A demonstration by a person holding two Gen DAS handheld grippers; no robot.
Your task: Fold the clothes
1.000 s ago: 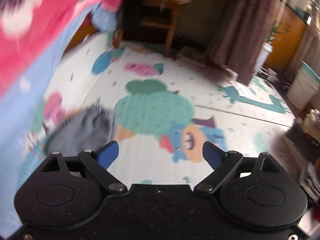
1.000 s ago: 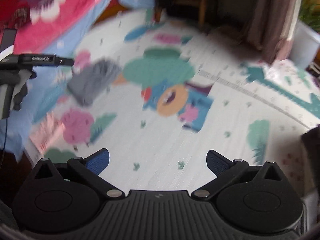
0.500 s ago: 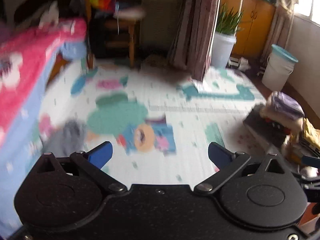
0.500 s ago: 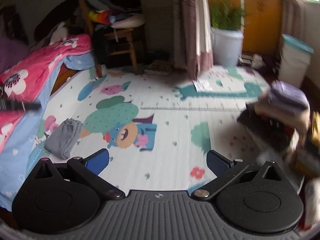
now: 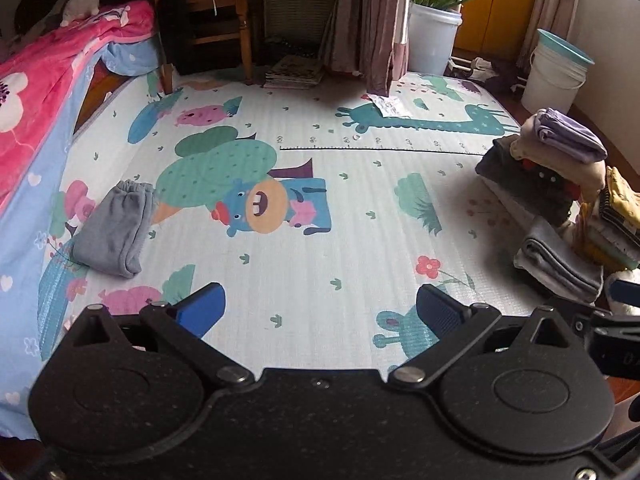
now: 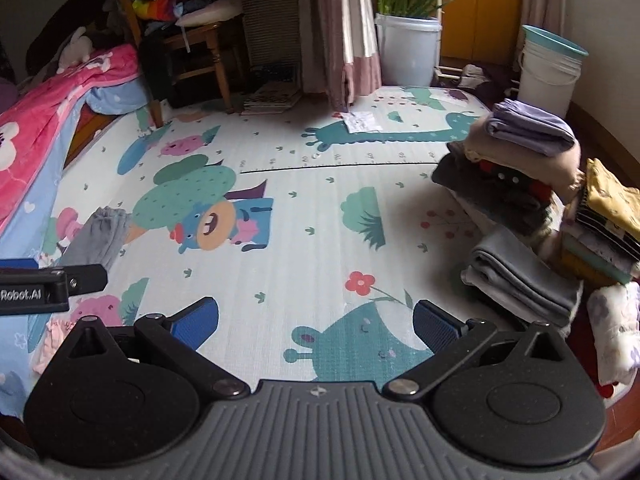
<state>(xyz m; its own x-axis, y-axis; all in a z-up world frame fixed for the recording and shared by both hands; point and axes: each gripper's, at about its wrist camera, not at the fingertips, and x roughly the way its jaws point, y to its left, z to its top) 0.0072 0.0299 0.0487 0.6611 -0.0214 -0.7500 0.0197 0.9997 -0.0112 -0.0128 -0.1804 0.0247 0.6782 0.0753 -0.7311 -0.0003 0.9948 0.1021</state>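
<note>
I have the left gripper [image 5: 320, 308] and the right gripper [image 6: 316, 322] both spread wide apart and empty above the play mat [image 5: 320, 248]. The folded grey trousers [image 5: 114, 228] lie on the mat at my ten o'clock, beside the bed [image 5: 36, 120]. The heap of folded clothes [image 6: 532, 184] sits at three o'clock.

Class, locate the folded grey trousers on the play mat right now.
The grey trousers lie folded on the left side of the play mat in both wrist views, beside the blue bed sheet and left of the cartoon cactus print.
</note>
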